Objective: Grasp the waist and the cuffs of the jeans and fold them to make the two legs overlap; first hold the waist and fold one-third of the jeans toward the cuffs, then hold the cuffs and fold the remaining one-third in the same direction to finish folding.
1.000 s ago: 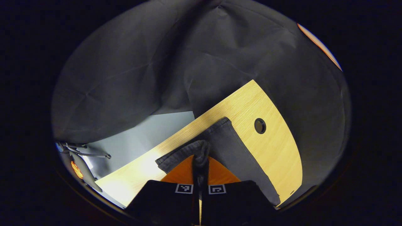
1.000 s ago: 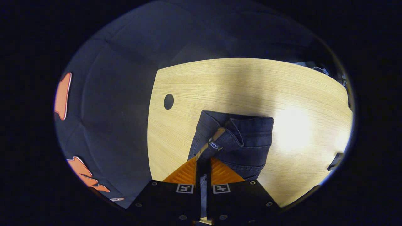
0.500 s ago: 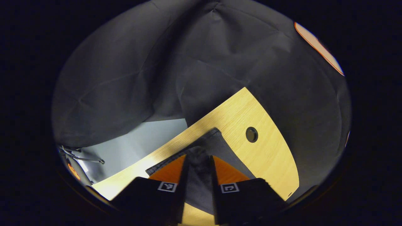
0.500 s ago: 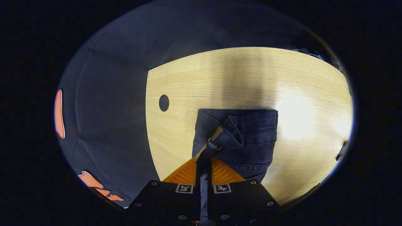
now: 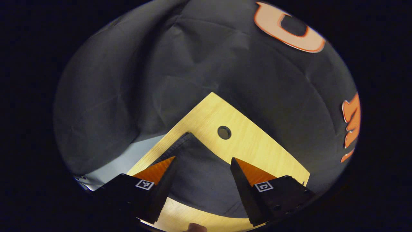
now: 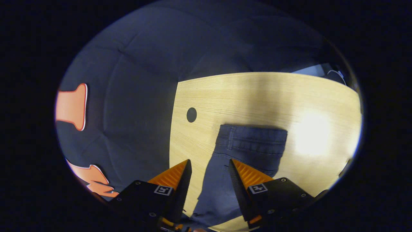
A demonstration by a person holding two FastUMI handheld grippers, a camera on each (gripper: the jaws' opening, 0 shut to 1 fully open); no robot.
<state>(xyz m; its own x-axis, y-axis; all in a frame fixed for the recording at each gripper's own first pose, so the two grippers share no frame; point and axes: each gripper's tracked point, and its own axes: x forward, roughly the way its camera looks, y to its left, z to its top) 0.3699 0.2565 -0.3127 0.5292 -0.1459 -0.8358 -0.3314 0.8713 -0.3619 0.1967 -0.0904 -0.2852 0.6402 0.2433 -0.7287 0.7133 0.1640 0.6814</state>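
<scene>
Jeans of dark blue denim (image 6: 248, 145) lie flat on the pale wooden table (image 6: 257, 93), waistband smooth, near its round hole (image 6: 191, 114). Left gripper (image 5: 202, 162) and right gripper (image 6: 209, 164) both hover above the fabric, fingers spread apart, gripping nothing.

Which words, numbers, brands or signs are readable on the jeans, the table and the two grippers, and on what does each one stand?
No text can be read.
Jeans: seams and waistband, no legible label.
Table: bare wood, no writing.
Left gripper and right gripper: square markers with black-and-white patterns, no letters or digits.
</scene>
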